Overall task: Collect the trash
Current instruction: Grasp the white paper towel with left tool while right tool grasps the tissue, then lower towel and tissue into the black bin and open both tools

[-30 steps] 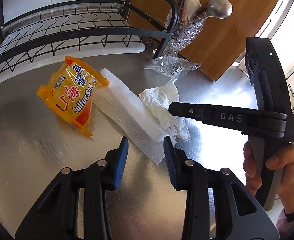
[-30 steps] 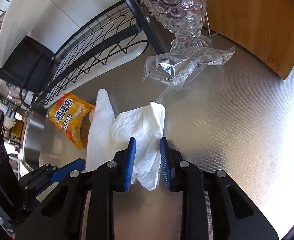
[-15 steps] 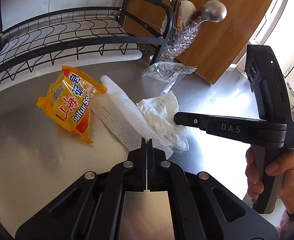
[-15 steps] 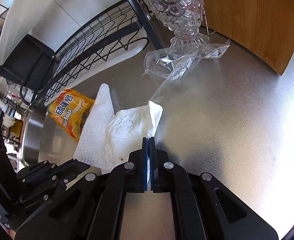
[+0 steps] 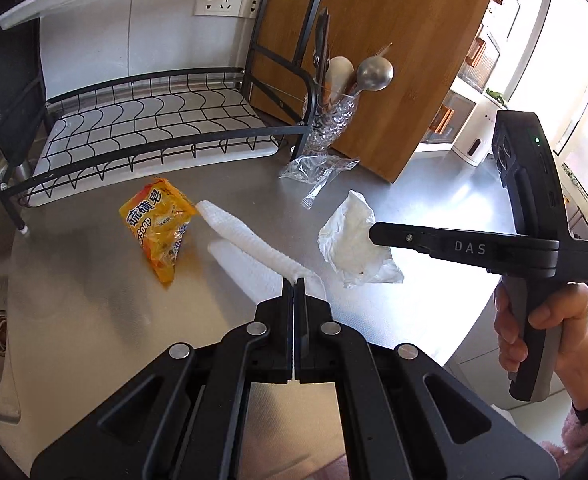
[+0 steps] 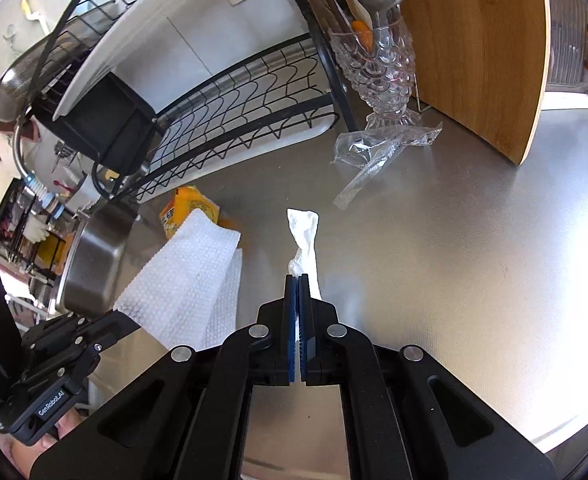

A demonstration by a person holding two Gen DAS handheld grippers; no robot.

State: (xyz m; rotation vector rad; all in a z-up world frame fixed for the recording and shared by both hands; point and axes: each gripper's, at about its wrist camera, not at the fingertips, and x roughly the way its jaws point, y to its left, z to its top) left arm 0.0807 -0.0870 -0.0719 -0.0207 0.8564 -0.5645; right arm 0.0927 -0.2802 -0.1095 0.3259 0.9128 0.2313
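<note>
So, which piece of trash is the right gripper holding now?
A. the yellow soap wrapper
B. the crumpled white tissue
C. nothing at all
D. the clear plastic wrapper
B: the right gripper is shut on the crumpled white tissue, which hangs from its tips above the counter, while the yellow soap wrapper and the clear plastic wrapper lie on the counter.

Steel counter [image 5: 74, 320] with soap packet [image 5: 158, 226], clear wrapper [image 5: 317, 168], dish rack [image 5: 154, 128].

Left hand-held gripper [image 5: 294, 280] pinches paper towel [image 5: 254, 240].
</note>
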